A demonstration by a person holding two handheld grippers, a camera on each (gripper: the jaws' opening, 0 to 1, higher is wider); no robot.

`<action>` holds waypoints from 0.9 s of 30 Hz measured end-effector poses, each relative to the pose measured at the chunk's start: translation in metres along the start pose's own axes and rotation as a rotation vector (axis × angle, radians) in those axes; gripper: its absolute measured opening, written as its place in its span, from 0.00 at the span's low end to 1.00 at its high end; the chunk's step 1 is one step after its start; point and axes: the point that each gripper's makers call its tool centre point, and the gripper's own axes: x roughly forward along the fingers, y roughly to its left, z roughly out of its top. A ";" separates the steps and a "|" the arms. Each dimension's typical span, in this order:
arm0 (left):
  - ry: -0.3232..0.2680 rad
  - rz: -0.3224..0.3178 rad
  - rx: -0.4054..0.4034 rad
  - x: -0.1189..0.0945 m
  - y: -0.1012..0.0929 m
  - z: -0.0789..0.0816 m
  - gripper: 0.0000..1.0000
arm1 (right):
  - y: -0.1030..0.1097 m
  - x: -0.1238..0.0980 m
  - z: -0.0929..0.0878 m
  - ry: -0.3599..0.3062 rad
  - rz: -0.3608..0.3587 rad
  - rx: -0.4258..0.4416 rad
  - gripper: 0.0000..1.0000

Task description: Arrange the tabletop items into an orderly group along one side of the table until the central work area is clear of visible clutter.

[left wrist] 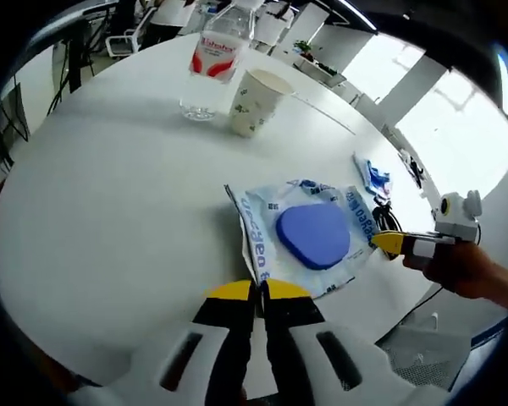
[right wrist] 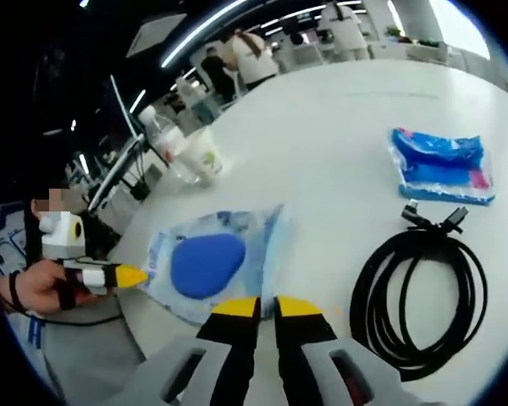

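both grippers, left [left wrist: 258,292] and right [right wrist: 265,305], pinch the packet [left wrist: 309,237]; jaw contact partly hidden.

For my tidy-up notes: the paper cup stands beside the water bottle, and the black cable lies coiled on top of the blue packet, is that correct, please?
Not quite: the cup does stand beside the bottle, but the right gripper view shows the coiled cable on the bare table, apart from the blue packet.

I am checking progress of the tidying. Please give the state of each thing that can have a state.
Left gripper: jaws shut on the edge of the pouch.
Right gripper: jaws shut at the opposite pouch edge.
Pouch: flat on the table, sealed blue pad inside.
Bottle: upright.
Cup: upright, open, no lid.
Cable: coiled, lying flat.
Blue packet: lying flat.
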 end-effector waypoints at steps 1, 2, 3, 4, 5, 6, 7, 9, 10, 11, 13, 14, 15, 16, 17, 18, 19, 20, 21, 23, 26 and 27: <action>-0.001 -0.005 0.007 0.001 -0.002 0.002 0.00 | 0.000 -0.001 0.001 0.003 0.004 0.001 0.02; -0.004 -0.005 0.006 0.001 -0.003 0.004 0.00 | -0.002 -0.002 0.001 0.005 0.006 0.002 0.01; -0.014 -0.013 -0.001 0.002 -0.005 0.007 0.00 | -0.002 -0.003 0.002 0.004 0.005 0.004 0.01; -0.018 -0.022 -0.003 0.003 -0.006 0.009 0.00 | -0.004 -0.005 0.003 -0.002 0.003 0.008 0.01; -0.019 -0.027 -0.002 0.004 -0.009 0.011 0.00 | -0.006 -0.006 0.003 -0.006 0.003 0.012 0.00; -0.019 -0.028 0.000 0.005 -0.010 0.011 0.00 | -0.007 -0.007 0.003 -0.010 0.002 0.018 0.00; -0.019 -0.031 0.004 0.006 -0.011 0.012 0.00 | -0.008 -0.008 0.003 -0.011 0.002 0.020 0.00; -0.019 -0.038 0.008 0.008 -0.013 0.014 0.00 | -0.008 -0.011 0.002 -0.011 -0.001 0.017 0.00; -0.019 -0.041 0.008 0.008 -0.015 0.015 0.00 | -0.009 -0.012 0.001 -0.013 -0.004 0.018 0.00; -0.020 -0.044 0.010 0.008 -0.016 0.016 0.00 | -0.010 -0.014 0.002 -0.017 -0.005 0.020 0.00; -0.022 -0.052 0.007 0.008 -0.018 0.019 0.00 | -0.010 -0.017 0.005 -0.030 -0.005 0.026 0.00; -0.026 -0.058 -0.002 0.009 -0.019 0.021 0.00 | -0.011 -0.018 0.007 -0.037 -0.005 0.028 0.00; -0.031 -0.065 -0.010 0.009 -0.021 0.024 0.00 | -0.011 -0.020 0.011 -0.051 -0.003 0.027 0.00; -0.041 -0.071 -0.017 0.010 -0.022 0.030 0.00 | -0.012 -0.021 0.014 -0.057 -0.001 0.027 0.00; -0.046 -0.074 -0.016 0.010 -0.023 0.033 0.00 | -0.012 -0.022 0.016 -0.063 0.000 0.027 0.00; -0.052 -0.078 -0.009 0.012 -0.024 0.038 0.00 | -0.013 -0.023 0.018 -0.070 0.000 0.028 0.00; -0.054 -0.080 -0.002 0.013 -0.026 0.041 0.00 | -0.015 -0.024 0.022 -0.078 0.001 0.029 0.00; -0.057 -0.083 0.009 0.016 -0.029 0.046 0.00 | -0.015 -0.024 0.023 -0.081 0.000 0.028 0.00; -0.058 -0.085 0.012 0.017 -0.029 0.047 0.00 | -0.016 -0.024 0.025 -0.084 -0.002 0.028 0.00; -0.059 -0.088 0.014 0.022 -0.033 0.053 0.00 | -0.019 -0.025 0.027 -0.088 -0.010 0.026 0.00; -0.081 -0.093 0.012 0.031 -0.039 0.068 0.00 | -0.026 -0.027 0.031 -0.095 -0.028 0.031 0.00; -0.092 -0.095 0.008 0.033 -0.041 0.072 0.00 | -0.029 -0.027 0.032 -0.099 -0.032 0.035 0.00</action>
